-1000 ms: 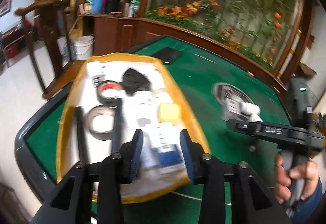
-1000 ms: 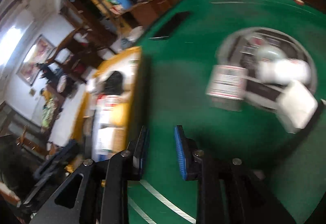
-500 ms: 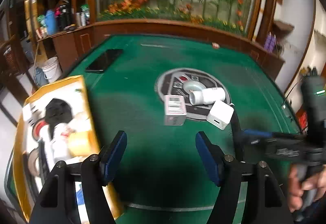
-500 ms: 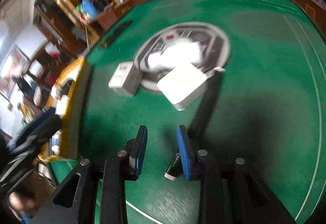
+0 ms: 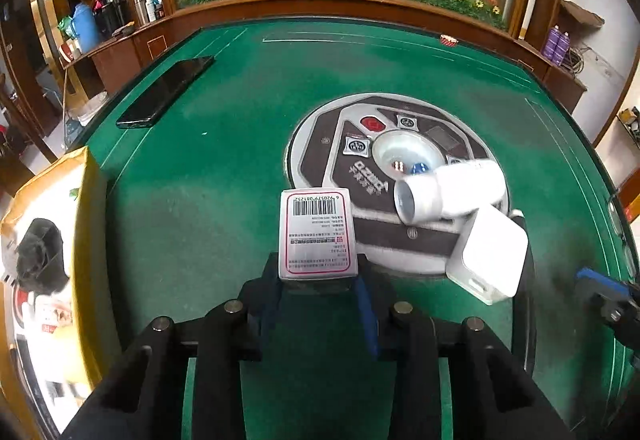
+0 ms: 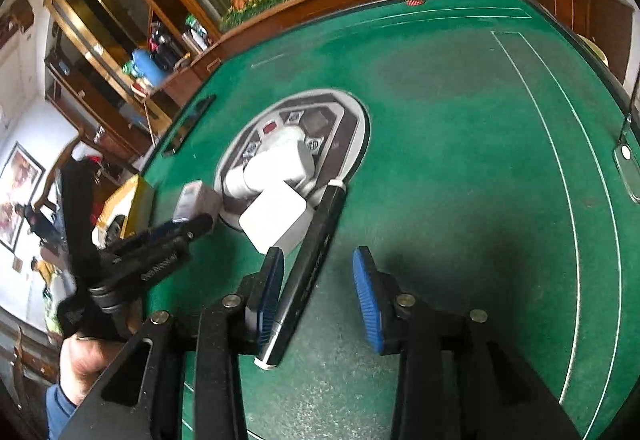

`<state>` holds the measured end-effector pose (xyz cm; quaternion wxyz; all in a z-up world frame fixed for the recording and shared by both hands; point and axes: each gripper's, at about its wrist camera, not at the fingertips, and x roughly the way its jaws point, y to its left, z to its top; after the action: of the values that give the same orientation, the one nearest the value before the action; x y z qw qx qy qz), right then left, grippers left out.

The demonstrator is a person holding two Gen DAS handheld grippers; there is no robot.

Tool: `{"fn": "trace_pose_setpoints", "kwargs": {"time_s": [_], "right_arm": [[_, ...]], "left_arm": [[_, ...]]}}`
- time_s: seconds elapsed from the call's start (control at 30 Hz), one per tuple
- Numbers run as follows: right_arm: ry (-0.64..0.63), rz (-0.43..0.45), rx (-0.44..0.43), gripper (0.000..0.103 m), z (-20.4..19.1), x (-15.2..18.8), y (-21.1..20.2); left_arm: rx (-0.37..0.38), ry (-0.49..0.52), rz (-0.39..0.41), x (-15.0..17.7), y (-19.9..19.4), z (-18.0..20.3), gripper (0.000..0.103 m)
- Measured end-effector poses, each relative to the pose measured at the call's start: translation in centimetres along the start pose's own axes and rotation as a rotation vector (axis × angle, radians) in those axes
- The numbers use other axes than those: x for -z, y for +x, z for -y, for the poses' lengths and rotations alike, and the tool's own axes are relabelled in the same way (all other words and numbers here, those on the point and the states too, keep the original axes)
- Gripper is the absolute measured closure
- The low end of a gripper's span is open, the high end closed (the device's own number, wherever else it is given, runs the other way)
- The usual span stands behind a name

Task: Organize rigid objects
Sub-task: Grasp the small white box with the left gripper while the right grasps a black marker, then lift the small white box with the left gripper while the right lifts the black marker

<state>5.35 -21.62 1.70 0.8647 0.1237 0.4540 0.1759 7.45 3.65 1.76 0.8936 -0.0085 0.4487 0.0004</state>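
barcode box [image 5: 316,232] | left gripper [image 5: 318,300] tilted down, seemingly clamping it | right gripper [image 6: 318,296] unclenched astride pen [image 6: 308,272]

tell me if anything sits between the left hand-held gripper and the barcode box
Nothing visible does. The barcode box already sits between the fingers of the left hand-held gripper, whose jaws have just been closing on it. The white adapter lies off to its right.

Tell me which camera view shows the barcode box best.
The left wrist view: the barcode box sits centred between the left gripper's fingers, label and barcode facing the camera. The right wrist view shows it small, blurred and partly hidden behind that gripper.
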Motion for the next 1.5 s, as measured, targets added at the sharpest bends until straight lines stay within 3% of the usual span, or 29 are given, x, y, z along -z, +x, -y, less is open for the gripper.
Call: {"fn": "trace_pose_setpoints", "kwargs": {"time_s": [0.2,0.4,0.5,0.6,0.77,1.1,1.5], "right_arm": [[-0.104,-0.017,0.094,0.068,-2.0,0.8,2.1],[-0.212,-0.023,0.167,0.068,-3.8,1.5,3.9],[-0.171,-0.034,0.19,0.085,-2.5,1.0,3.4],[-0.112,-0.028,0.203,0.087,-0.6,0.5,2.7],[-0.09,-0.009,0.171,0.088,-0.4,0.6,2.1],[-0.101,0.036,0.154,0.088,-1.2,0.4,1.2],[-0.101,0.051,0.145,0.088,-1.2,0.4,0.6]], "left_arm": [[0.032,0.0,0.029,4.3,-3.0,0.2,0.067],[0.02,0.037,0.052,6.1,-4.2,1.4,0.067],[0.013,0.039,0.062,6.3,-4.3,1.2,0.067],[0.0,0.035,0.077,6.5,-4.3,1.2,0.067],[-0.027,0.046,0.112,6.7,-4.8,1.5,0.067],[-0.169,0.107,0.253,6.5,-7.0,2.1,0.067],[-0.221,0.128,0.297,6.5,-8.1,2.2,0.067]]}}
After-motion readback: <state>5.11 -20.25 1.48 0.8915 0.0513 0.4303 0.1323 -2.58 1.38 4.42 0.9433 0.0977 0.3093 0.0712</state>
